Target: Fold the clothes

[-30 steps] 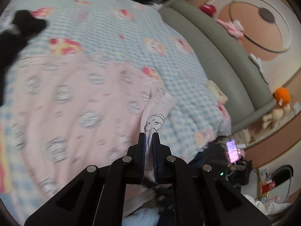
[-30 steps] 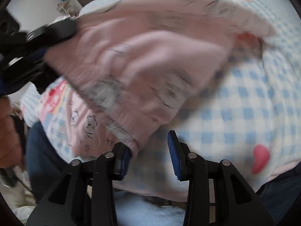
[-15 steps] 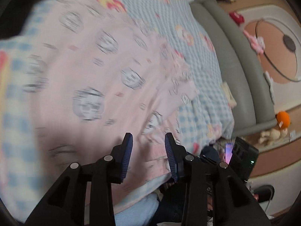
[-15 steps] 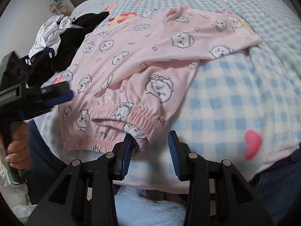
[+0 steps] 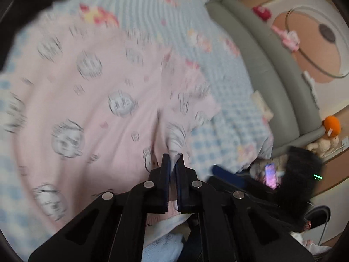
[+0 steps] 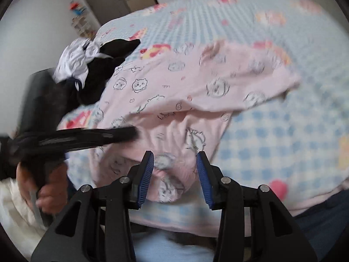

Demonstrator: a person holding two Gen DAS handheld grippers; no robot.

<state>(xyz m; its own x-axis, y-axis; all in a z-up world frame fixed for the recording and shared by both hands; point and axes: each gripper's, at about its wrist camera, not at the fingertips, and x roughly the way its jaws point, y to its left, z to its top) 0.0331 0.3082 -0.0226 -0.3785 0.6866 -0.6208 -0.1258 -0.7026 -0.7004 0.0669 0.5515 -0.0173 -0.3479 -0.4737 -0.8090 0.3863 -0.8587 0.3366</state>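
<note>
Whereas half a second ago the left gripper (image 5: 172,159) stood apart, it is now clamped on the edge of the pink pyjama trousers (image 5: 91,100) spread on the checked blanket (image 6: 272,135). The right gripper (image 6: 175,170) is held apart over the waistband; a fresh fold is judged under way.

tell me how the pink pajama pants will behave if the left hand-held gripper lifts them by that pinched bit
Probably floppy: the pink pajama pants lie in soft folds on the bed. The left hand-held gripper pinches only a small ridge, so the rest would likely hang and drag. They look light and unlikely to slip.
</note>
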